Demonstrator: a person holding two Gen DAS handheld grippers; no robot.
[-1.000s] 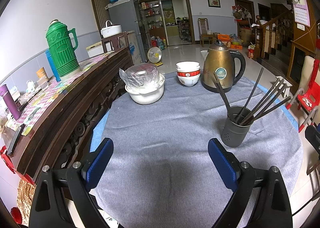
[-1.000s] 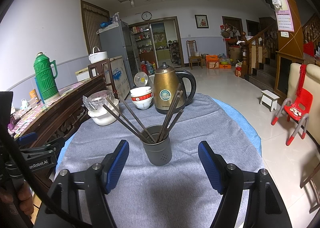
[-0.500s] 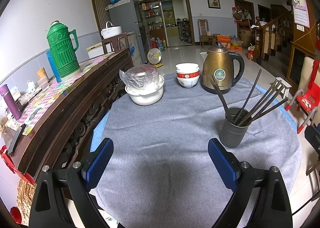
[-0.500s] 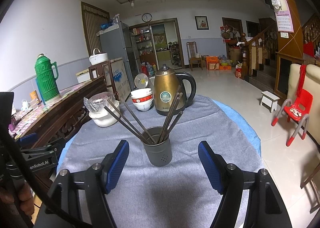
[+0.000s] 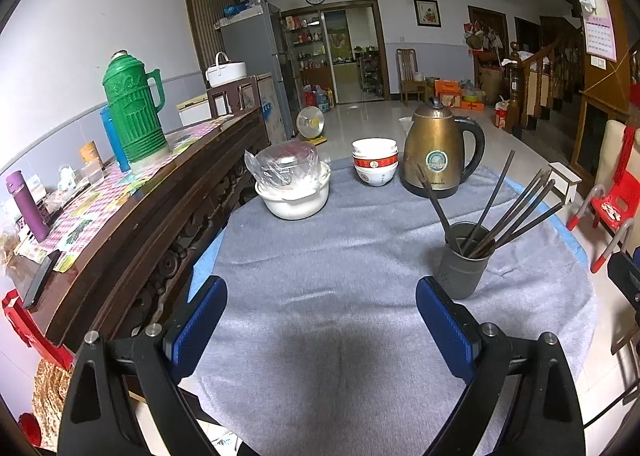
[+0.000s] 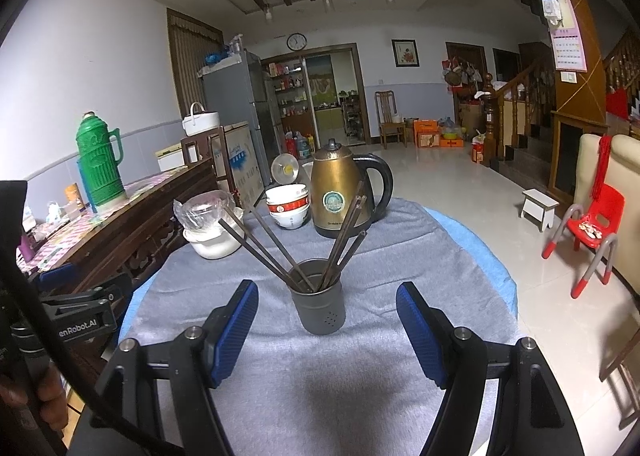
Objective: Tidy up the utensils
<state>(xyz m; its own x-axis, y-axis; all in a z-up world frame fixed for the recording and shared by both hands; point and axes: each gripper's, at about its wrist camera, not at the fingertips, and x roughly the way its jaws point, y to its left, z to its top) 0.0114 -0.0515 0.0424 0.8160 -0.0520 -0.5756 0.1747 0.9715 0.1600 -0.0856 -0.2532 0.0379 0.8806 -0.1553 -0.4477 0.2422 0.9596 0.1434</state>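
Note:
A grey utensil cup [image 5: 462, 262] [image 6: 319, 298] stands on the grey cloth and holds several dark chopsticks [image 5: 508, 208] [image 6: 264, 248] that fan out of it. My left gripper [image 5: 320, 320] is open and empty, low over the near cloth, with the cup just beyond its right finger. My right gripper [image 6: 326, 322] is open and empty, and the cup stands just ahead of it, between the lines of its two fingers. Nothing is held.
A brass kettle [image 5: 438, 150] [image 6: 344, 192], stacked red-and-white bowls [image 5: 375, 166] [image 6: 289, 206] and a white pot with a plastic-wrapped lid [image 5: 294, 184] [image 6: 212, 226] stand at the back. A dark wooden sideboard [image 5: 132, 212] with a green thermos [image 5: 134, 112] runs along the left.
Both grippers have drawn slightly back and up from the table, so the cup and the other things sit a little lower in both views. Both stay open.

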